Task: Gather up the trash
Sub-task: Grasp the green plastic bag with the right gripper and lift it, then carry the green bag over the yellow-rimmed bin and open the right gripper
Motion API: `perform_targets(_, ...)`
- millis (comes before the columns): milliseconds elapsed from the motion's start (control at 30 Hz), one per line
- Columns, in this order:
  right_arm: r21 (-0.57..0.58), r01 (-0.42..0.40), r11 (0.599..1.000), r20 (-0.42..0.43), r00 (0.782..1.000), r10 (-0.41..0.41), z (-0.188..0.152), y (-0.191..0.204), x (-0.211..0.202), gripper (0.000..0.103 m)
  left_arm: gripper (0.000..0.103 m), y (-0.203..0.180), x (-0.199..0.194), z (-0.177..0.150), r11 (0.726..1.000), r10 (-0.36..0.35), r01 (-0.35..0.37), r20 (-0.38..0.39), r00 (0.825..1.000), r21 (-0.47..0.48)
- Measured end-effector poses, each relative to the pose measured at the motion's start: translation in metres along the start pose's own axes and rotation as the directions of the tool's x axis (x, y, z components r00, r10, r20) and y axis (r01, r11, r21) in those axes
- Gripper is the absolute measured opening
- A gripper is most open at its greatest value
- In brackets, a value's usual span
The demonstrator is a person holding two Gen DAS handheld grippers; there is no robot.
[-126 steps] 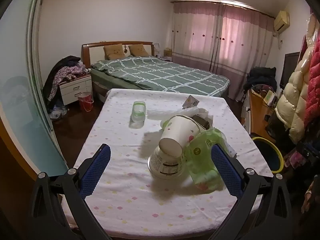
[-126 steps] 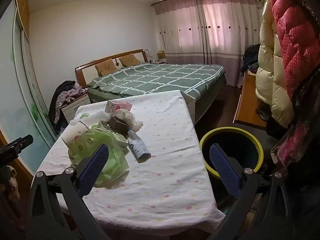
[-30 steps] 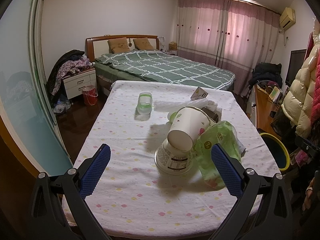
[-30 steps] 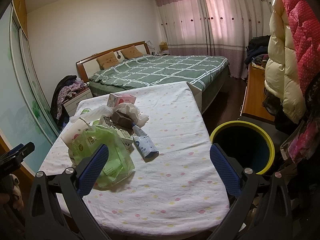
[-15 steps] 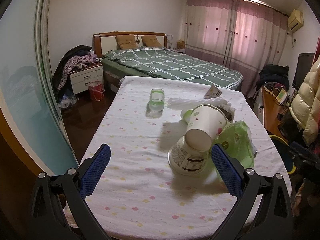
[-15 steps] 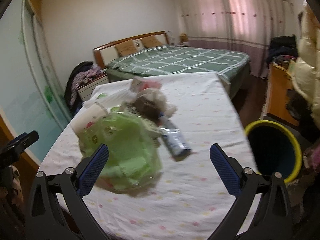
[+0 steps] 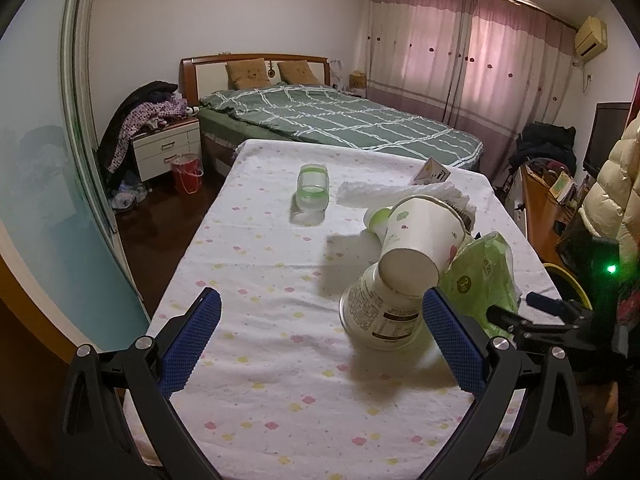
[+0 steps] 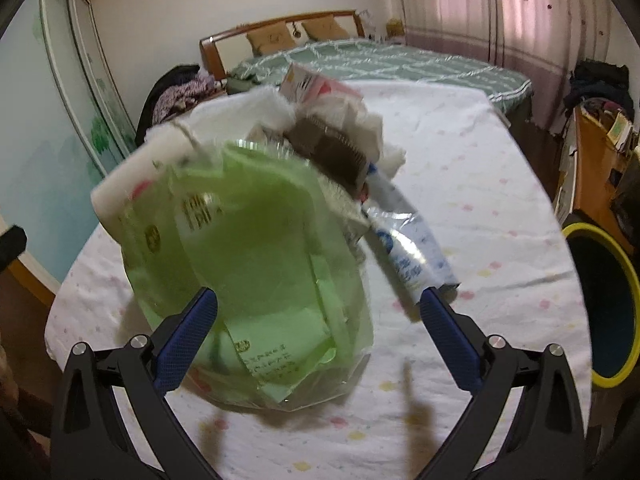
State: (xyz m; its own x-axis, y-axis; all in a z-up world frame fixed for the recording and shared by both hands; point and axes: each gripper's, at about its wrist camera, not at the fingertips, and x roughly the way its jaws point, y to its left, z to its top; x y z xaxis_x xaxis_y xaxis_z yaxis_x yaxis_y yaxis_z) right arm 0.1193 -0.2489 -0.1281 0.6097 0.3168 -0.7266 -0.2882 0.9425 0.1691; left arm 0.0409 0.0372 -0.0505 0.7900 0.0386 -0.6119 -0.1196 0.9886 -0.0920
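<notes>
A trash pile sits on the dotted tablecloth [image 7: 256,280]. In the right wrist view a green plastic bag [image 8: 256,280] fills the space just ahead of my open right gripper [image 8: 320,336], with a blue-white tube [image 8: 408,244], brown item and tissues [image 8: 372,128] behind. In the left wrist view a tipped paper cup [image 7: 420,240] rests on a labelled round container [image 7: 380,320], beside the green bag [image 7: 484,280]. My left gripper [image 7: 320,340] is open, short of the container. A clear green-lidded jar [image 7: 312,192] lies farther back.
A yellow-rimmed dark bin [image 8: 600,304] stands on the floor right of the table. A small carton [image 7: 432,170] and white towel [image 7: 392,194] lie at the far end. A bed [image 7: 340,120] is behind; a wooden desk [image 7: 540,204] at right.
My right gripper has moved forward and left, close up to the green bag; its view is blurred. My left gripper has shifted left and now sees the right gripper at its right edge.
</notes>
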Motion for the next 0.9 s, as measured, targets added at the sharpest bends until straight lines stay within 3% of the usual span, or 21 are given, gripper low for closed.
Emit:
perform_targets(167, -0.002, -0.022, 1.0, -0.018, 1.0, 0.022, -0.004, 0.002, 0.008, 0.097, 0.099, -0.001, 0.005, -0.001, 1.0, -0.008, 0.008, -0.014, 1.0, -0.001)
perform_targets(233, 0.005, -0.034, 0.999, -0.015, 0.999, 0.034, -0.005, 0.001, 0.008, 0.091, 0.099, -0.002, 0.005, -0.001, 1.0, -0.006, 0.006, -0.012, 1.0, 0.001)
perform_targets(300, 0.013, -0.047, 0.999, -0.017, 0.999, 0.047, -0.006, 0.0, 0.006, 0.067, 0.099, -0.001, 0.006, -0.001, 1.0, -0.006, 0.006, -0.01, 1.0, -0.002)
perform_targets(533, 0.022, -0.081, 0.996, -0.022, 0.996, 0.082, -0.012, -0.004, -0.007, 0.037, 0.099, -0.005, 0.009, -0.001, 1.0, -0.013, 0.013, -0.017, 1.0, 0.007)
perform_targets(567, 0.029, -0.091, 0.995, -0.022, 0.996, 0.092, -0.012, -0.005, -0.009, 0.018, 0.099, -0.006, 0.009, -0.001, 1.0, -0.015, 0.015, -0.018, 1.0, 0.01)
perform_targets(900, 0.087, -0.133, 0.987, 0.076, 0.989, 0.126, -0.008, -0.025, -0.054, 0.014, 0.099, -0.024, 0.012, -0.003, 0.997, -0.057, 0.059, -0.029, 0.998, 0.047)
